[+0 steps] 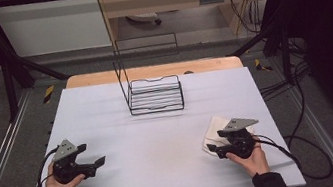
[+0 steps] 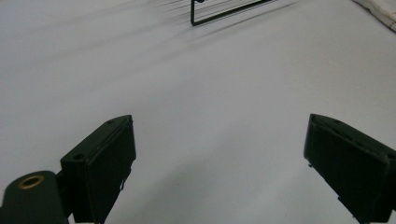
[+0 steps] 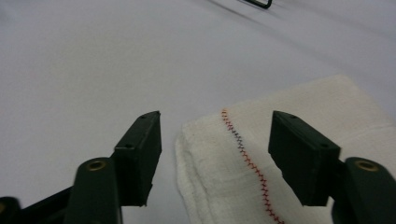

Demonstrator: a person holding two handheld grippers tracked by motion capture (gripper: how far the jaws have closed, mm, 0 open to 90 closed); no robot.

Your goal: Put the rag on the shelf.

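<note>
A folded white cloth (image 1: 212, 130) with a line of red and dark stitching lies near the table's front right. My right gripper (image 1: 217, 144) is low over its near-left corner. In the right gripper view the jaws (image 3: 217, 123) stand apart with the cloth's (image 3: 224, 177) corner and stitched seam between them, and the pads do not press on it. My left gripper (image 1: 92, 156) rests at the front left, held by a hand. Its jaws (image 2: 220, 125) are wide open over bare table.
A black wire rack (image 1: 154, 95) with a tall wire back stands at the table's far middle; its edge shows in the left gripper view (image 2: 229, 11) and the right gripper view (image 3: 259, 3). The white tabletop (image 1: 161, 140) lies between the hands. Cables trail off both sides.
</note>
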